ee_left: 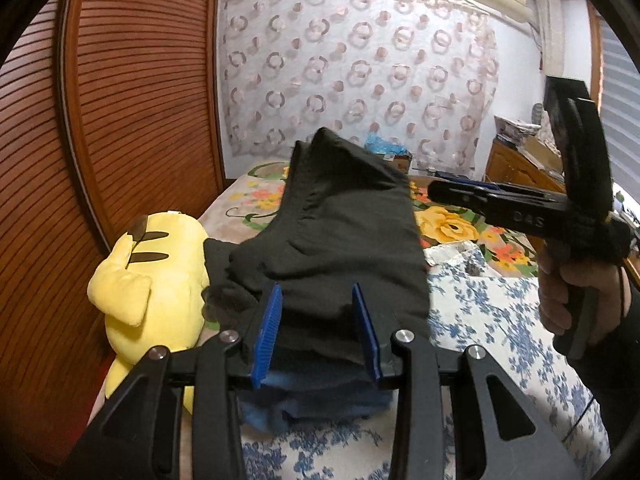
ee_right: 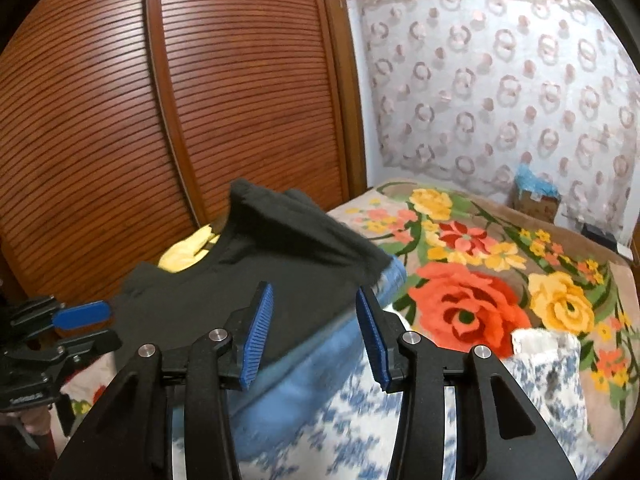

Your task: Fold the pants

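Black fabric fills the middle of both views: your pants point(ee_left: 340, 240) lie in a rumpled heap on the bed point(ee_right: 460, 280), on top of a blue folded garment point(ee_right: 304, 364) near the bed's near edge, one part of them rising in a peak towards the wardrobe. At the bed's left edge, against the slatted wooden wardrobe point(ee_left: 140, 100), a yellow plush toy point(ee_left: 152, 280) lies just beside the pants, a corner of the black cloth draped over it.

Your left tool point(ee_left: 318, 332) stands partly open, its blue pads on either side of the cloth's near edge; whether they pinch it I cannot tell, so do not assume a grip. Your right tool point(ee_right: 316, 332) is likewise partly open and has hold of nothing; it hovers at the heap's near edge over the blue garment and a blue-and-white floral cloth point(ee_right: 400, 420).

Both tools flank the same edge, which suggests you are positioning to lift and spread the pants. Mind the toy's snagged corner.
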Demonstrator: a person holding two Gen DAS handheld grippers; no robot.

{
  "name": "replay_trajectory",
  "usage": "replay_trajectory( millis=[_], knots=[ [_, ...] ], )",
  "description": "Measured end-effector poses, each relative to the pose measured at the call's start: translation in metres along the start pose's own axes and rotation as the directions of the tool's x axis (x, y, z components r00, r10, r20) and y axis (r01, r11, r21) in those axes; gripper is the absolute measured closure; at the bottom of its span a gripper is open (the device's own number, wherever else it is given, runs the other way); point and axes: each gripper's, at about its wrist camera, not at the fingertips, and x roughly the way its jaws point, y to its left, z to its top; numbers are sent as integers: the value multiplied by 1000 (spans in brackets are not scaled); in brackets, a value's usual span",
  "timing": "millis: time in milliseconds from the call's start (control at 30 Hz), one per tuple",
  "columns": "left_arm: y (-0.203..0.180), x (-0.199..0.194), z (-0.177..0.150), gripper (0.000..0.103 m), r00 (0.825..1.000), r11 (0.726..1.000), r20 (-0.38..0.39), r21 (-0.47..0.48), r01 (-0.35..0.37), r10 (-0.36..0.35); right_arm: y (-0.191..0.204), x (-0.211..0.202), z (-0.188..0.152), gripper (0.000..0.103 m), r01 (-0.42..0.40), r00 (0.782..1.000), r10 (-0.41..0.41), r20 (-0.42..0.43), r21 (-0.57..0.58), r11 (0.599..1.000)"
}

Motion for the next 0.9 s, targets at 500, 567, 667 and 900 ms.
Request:
replay_trajectory(
  millis=[500, 567, 667, 900],
  knots=[
    [-48, -63, -25, 49, 990, 988, 52, 92, 123, -128, 25, -126, -60, 58, 114, 990, -118, 73, 54, 992],
    [-54, -72, -28, 45, 986, 984, 65, 97, 147, -154, 29, -141, -67, 57, 129, 988, -134, 81, 61, 990],
    [-61, -81, -32, 43, 982, 980, 71, 107, 168, -176, 34, -159, -77, 57, 154, 983, -159, 89, 66, 986],
    [-76, -102, -39, 43, 981, 978, 91, 132, 160, -173, 43, -197, -98, 53, 201, 970, -211, 121, 89, 976]
  ],
)
